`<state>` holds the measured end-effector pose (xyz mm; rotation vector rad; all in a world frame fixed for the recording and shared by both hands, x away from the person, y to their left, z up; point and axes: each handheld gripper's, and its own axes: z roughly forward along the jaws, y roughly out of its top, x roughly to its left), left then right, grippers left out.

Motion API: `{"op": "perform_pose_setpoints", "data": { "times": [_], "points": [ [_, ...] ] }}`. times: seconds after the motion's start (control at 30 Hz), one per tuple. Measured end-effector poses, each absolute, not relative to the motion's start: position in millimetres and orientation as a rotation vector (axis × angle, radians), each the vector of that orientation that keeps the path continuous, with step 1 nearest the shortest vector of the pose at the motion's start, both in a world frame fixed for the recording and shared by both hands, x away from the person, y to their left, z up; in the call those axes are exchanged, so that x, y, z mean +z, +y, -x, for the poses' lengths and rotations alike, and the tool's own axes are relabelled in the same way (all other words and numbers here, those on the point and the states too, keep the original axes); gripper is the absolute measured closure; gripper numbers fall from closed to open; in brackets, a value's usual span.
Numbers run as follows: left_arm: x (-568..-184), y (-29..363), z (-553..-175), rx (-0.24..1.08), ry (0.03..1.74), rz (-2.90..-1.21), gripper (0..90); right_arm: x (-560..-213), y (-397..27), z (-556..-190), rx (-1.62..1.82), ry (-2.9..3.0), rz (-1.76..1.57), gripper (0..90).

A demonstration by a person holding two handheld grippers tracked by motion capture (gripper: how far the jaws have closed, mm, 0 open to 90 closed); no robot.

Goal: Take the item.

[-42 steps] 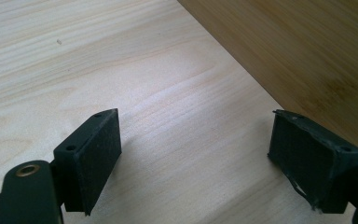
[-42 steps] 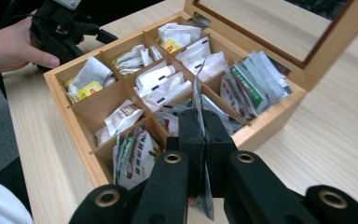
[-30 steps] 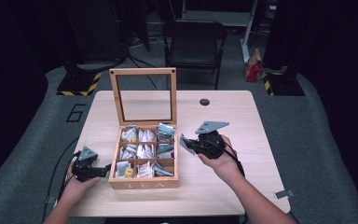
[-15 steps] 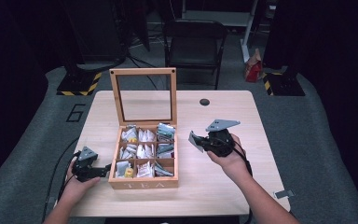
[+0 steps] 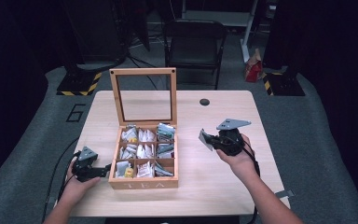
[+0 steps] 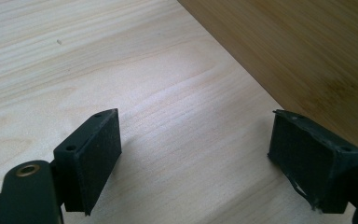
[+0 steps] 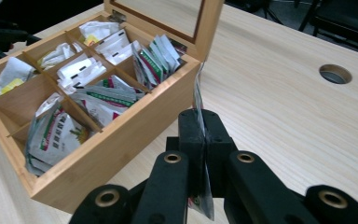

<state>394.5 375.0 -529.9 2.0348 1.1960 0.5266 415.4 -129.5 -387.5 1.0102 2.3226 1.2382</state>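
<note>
An open wooden tea box (image 5: 143, 183) stands left of the table's middle, its glass lid (image 5: 143, 71) upright and its compartments holding several tea sachets (image 5: 144, 150). To its right my right gripper (image 5: 213, 140) hovers above the table, shut on one thin sachet (image 5: 205, 139). In the right gripper view that sachet (image 7: 198, 95) stands edge-on between the pressed pads of the right gripper (image 7: 201, 135), near the box corner (image 7: 121, 149). My left gripper (image 5: 103, 169) rests beside the box's left wall. Its jaws (image 6: 196, 158) stand wide open over bare wood.
A round cable hole (image 5: 204, 101) lies at the table's far middle, also seen in the right gripper view (image 7: 335, 73). A dark chair (image 5: 193, 42) stands beyond the far edge. Bare tabletop (image 5: 223, 186) lies right of the box.
My right hand has carried the sachet to the right, away from the box. The left hand has stayed where it was.
</note>
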Motion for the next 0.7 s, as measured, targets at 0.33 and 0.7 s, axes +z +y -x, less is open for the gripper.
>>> {"op": "perform_pose_setpoints", "data": {
  "times": [0.33, 0.7],
  "points": [
    [-529.9, 375.0, -394.4, 0.526, 1.197, -2.034, 16.3, -395.8, -146.0, -418.7, 1.214, 2.289, -1.07, 88.8],
    [-529.9, 375.0, -394.5, 0.526, 1.196, -2.035, 16.3, -403.2, -156.0, -422.2, 1.184, 2.27, -1.102, 88.8]
  ]
}}
